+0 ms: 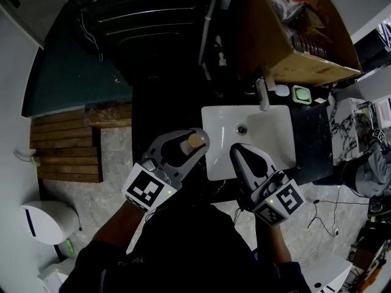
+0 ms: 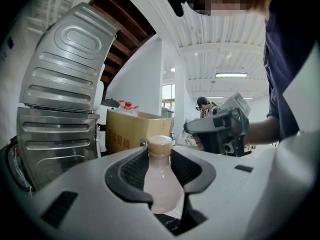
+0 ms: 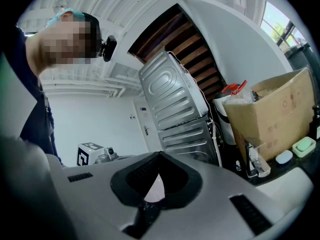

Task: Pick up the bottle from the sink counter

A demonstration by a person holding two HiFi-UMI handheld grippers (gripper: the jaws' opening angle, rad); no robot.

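Left gripper [image 1: 197, 138] grasps the tan-capped pink bottle [image 2: 161, 179] beside the white sink [image 1: 272, 133]; right gripper [image 1: 236, 149] is clenched, empty.

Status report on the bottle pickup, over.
Left gripper shut on bottle, bottle upright, cap up. Right gripper shut, empty, over sink front edge. Nothing seen in the way.

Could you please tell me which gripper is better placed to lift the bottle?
Left: the left gripper has its jaws shut on the bottle, while the right gripper is shut and empty by the sink.
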